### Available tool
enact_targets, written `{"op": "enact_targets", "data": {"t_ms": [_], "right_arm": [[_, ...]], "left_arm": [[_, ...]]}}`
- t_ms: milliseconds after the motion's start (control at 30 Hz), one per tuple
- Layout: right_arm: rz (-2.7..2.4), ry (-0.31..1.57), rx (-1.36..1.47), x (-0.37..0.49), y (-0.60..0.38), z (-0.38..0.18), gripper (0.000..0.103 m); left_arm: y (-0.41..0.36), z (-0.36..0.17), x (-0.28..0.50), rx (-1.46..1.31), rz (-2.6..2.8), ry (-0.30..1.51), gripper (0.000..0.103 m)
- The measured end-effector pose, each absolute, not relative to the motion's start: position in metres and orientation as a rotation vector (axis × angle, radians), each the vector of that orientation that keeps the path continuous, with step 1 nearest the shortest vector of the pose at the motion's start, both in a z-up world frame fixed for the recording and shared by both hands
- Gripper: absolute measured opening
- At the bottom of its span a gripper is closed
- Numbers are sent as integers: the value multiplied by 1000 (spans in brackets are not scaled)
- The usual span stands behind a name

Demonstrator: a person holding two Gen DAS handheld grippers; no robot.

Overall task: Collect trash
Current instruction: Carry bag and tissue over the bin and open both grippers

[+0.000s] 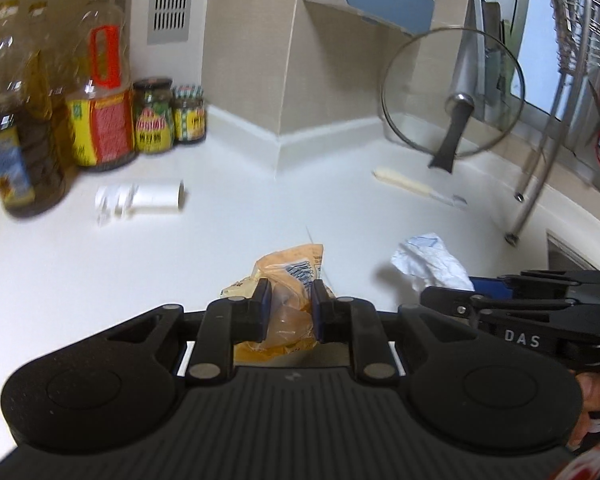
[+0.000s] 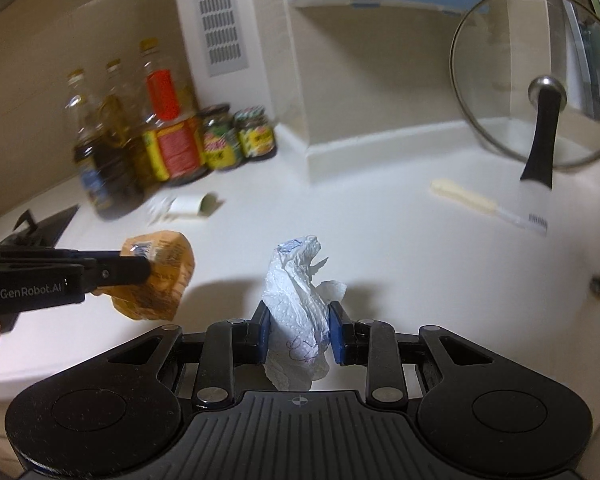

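Observation:
My left gripper (image 1: pixel 290 294) is shut on a crumpled orange plastic wrapper (image 1: pixel 290 276) and holds it above the white counter (image 1: pixel 100 280). The wrapper also shows in the right wrist view (image 2: pixel 164 276), with the left gripper (image 2: pixel 140 268) coming in from the left. My right gripper (image 2: pixel 298 316) is shut on a crumpled white paper (image 2: pixel 296 304). In the left wrist view the white paper (image 1: pixel 428 260) and the right gripper (image 1: pixel 444 294) are at the right. A white cardboard tube with torn paper (image 1: pixel 144 198) lies on the counter near the bottles.
Oil bottles (image 1: pixel 100 100) and jars (image 1: pixel 168 116) stand at the back left. A glass pot lid (image 1: pixel 454 92) leans on the back wall at the right. A brush (image 1: pixel 416 188) lies on the counter. A dish rack leg (image 1: pixel 528 204) stands at the right.

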State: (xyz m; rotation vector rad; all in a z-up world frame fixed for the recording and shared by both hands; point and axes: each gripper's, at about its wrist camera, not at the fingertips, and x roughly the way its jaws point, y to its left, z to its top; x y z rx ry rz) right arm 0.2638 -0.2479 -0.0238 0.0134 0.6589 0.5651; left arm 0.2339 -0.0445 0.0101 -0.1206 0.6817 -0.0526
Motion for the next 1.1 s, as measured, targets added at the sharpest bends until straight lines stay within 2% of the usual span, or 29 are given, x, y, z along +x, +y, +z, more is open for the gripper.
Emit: {"op": "enact_targets", "data": {"t_ms": [433,1100], "right_arm": [[621,773,-58,194,-238,-66,30],[589,917,-122,211,-230,-157,30]], "left_arm": [[-54,-40,163,-154,-62,829,18],[-56,-140,173,-166,-36,991,18]]}}
